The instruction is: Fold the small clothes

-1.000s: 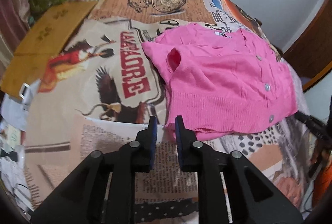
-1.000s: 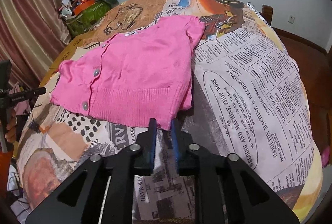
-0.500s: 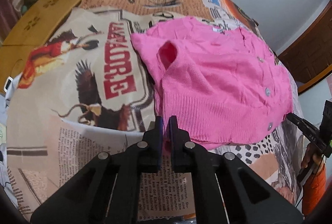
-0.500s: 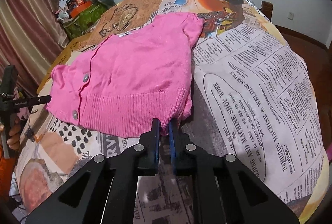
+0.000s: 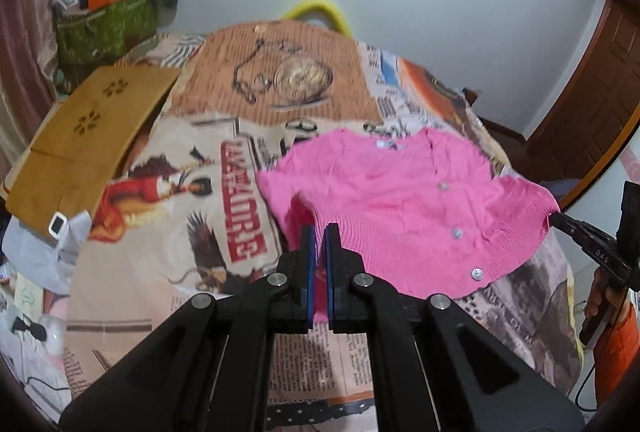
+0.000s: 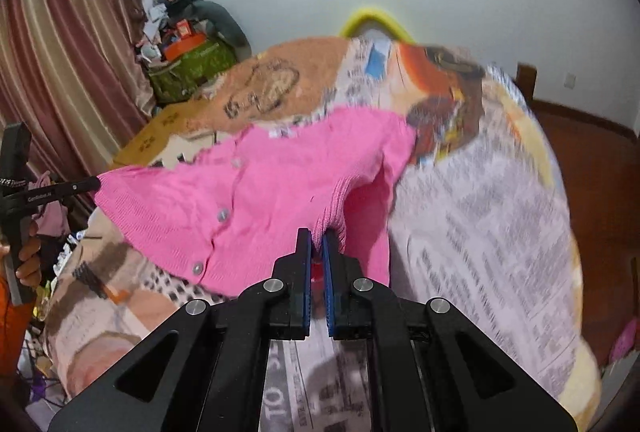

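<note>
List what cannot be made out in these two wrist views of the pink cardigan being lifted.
- Cardigan back: both views, hidden by its own front.
- Bedspread print: right view, motion blur.
- Collar label: left view, too small.
- Hem corner in the left gripper: left view, covered by the fingers.
- Person: both views, cut off by the edges.

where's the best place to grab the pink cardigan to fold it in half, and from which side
Grip the ribbed bottom hem at its two corners, coming from the near edge of the bed. The pink cardigan lies button side up with the hem nearest, and the collar far. The left gripper and right gripper are shut on those corners, hem lifted.
</note>
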Motion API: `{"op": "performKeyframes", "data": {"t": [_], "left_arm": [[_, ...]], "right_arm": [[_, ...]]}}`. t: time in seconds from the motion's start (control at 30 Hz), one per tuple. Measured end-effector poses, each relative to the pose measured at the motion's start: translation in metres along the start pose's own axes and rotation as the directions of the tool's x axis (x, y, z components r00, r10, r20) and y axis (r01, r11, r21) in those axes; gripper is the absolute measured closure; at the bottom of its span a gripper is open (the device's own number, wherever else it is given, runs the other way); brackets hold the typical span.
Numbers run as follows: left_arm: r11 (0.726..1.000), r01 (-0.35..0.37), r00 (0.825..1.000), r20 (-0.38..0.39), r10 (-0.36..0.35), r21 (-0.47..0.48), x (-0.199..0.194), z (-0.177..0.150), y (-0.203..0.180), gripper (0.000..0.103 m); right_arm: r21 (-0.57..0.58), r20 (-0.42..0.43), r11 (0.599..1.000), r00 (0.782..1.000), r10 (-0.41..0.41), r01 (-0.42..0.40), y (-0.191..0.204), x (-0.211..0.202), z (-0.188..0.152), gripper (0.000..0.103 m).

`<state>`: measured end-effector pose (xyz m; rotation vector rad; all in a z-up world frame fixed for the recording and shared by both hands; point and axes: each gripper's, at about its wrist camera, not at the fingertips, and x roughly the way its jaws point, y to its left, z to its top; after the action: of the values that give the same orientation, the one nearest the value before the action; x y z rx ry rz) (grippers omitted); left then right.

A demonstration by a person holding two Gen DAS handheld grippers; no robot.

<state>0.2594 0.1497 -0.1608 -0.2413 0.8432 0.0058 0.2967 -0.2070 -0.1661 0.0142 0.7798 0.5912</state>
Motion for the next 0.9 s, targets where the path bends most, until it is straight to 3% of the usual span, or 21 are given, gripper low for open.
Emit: {"op": "performKeyframes", "data": {"t": [0.2,0.4,0.73,0.9], "left_arm": [[0.999,-0.035,0.998,0.050,0.034,0.005,0.002,0.033,-0.003,0.100],[0.996,-0.078,0.996,0.045,0.079,-0.033,0.037,0.075,0.009,0.100],[0.974,-0.214,0.975,-0.079,0.208,-0.071,0.147,0.105,0.039,0.100],[0.974,-0.215,0.967,-0.154,0.203,-0.069,0.192,0.101,0.050,0.100]], "right_arm": [[-0.038,0.067,0.999,0.998,-0.016,0.019,0.005,0.002,0.038,0.098],[-0.054,0.108,0.997,0.993,-0.048,0.054,0.003,0.021,0.084,0.099],[-0.017,0.012,0.988,0.988,-0.154,0.154,-0.029,0.105,0.119,0.099],[0.041,-0.069,0.981,0.980,-0.185,0.188,-0.056,0.146,0.112,0.098]]}}
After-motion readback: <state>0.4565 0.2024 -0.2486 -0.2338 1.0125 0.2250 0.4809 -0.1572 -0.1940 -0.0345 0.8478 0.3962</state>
